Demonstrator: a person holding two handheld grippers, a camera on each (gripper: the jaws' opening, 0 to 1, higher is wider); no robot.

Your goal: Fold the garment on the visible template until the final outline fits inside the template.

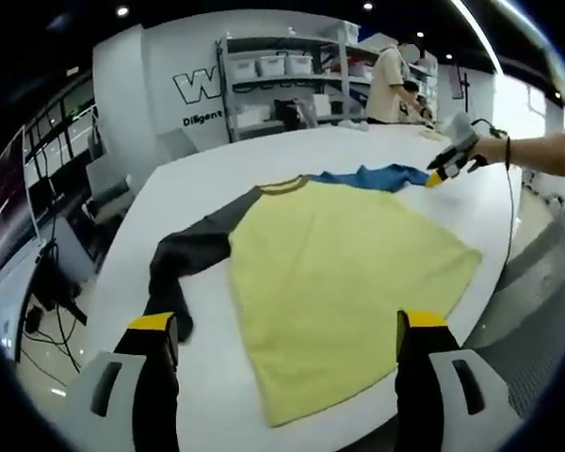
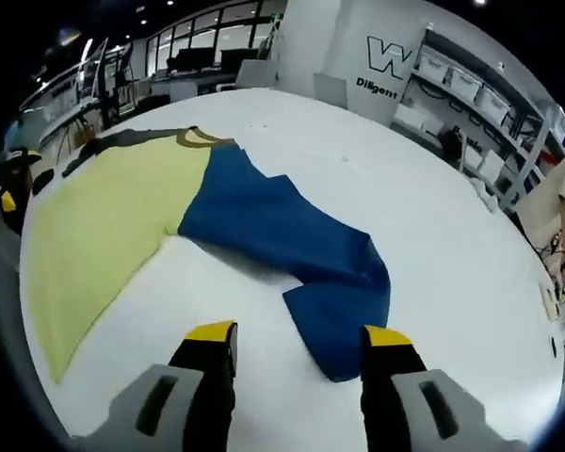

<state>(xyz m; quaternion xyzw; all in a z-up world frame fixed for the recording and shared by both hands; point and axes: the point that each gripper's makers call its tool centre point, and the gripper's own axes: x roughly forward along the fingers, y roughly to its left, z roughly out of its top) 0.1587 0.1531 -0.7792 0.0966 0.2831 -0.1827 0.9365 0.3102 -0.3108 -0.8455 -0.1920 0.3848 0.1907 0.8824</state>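
Note:
A shirt lies spread flat on the white table (image 1: 264, 160). Its body is yellow (image 1: 339, 273), one long sleeve is dark grey (image 1: 184, 254) and the other is blue (image 1: 377, 176). My left gripper (image 1: 289, 327) is open, low over the shirt's near hem, with the dark sleeve's cuff by its left jaw. In the right gripper view the blue sleeve (image 2: 282, 235) lies folded on itself beside the yellow body (image 2: 104, 226). Its cuff end reaches between the jaws of my open right gripper (image 2: 299, 337). A hand holds the right gripper (image 1: 449, 162) at that sleeve's tip.
Shelves with white bins (image 1: 282, 71) and a standing person (image 1: 391, 85) are behind the table's far end. The table's curved edge (image 1: 508, 254) drops off to the right. Desks and chairs (image 1: 104, 179) stand to the left. Bare tabletop (image 2: 452, 273) stretches beyond the blue sleeve.

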